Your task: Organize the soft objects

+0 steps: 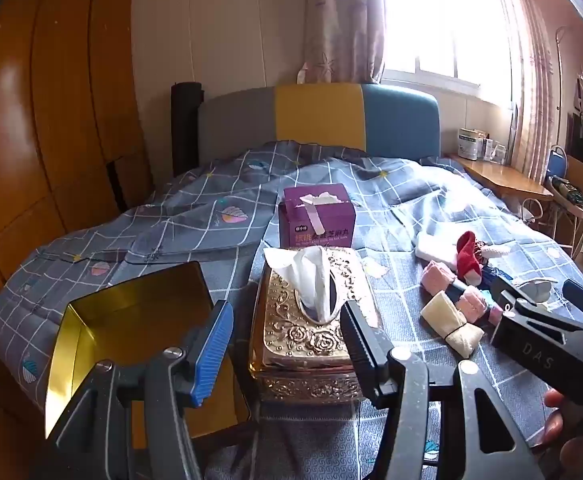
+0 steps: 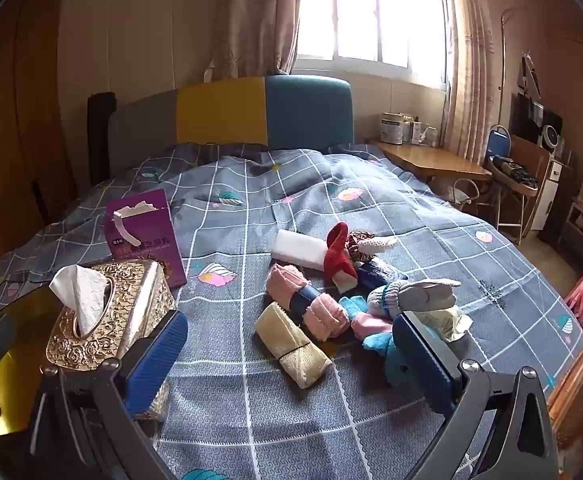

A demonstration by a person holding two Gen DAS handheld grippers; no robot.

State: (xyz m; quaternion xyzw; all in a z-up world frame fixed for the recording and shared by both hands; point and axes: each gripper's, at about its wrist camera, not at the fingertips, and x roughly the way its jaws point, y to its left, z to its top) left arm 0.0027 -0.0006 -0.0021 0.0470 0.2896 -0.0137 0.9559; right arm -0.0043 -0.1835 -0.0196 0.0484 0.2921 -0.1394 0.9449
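Hovering tongs gape above bedspread.

We can read little here. On the black body of the right gripper, seen from the left wrist view, stand the raised letters "DAS". The purple box on the bed carries a line of large orange Chinese characters along its front and a small white tag above them, but both are too blurred for us to make out; from the right wrist view the same print is no clearer. The white tins on the side table bear print too small to read.
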